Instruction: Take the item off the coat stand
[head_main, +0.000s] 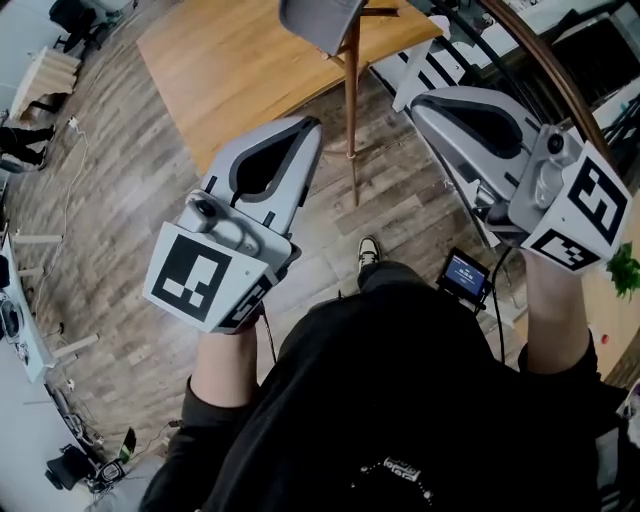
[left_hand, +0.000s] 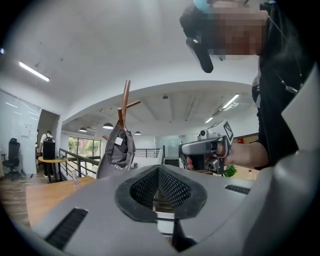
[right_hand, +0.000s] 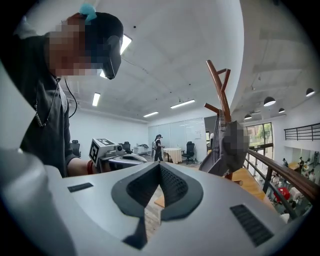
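Grey cap (head_main: 312, 22) hangs from an upper branch of the wooden coat stand (head_main: 352, 95). The stand's pole rises from the plank floor (head_main: 120, 200) at the edge of a wooden bench (head_main: 230, 60). The left hand-held gripper (head_main: 314, 124) and the right hand-held gripper (head_main: 420, 100) point level toward the stand, one on each side of the pole, both apart from the cap. Each has its jaws pressed together with nothing between them.

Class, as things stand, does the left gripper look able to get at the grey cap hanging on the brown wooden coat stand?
Probably yes: nothing stands between the left gripper and the grey cap, but its jaws are shut and would need opening.
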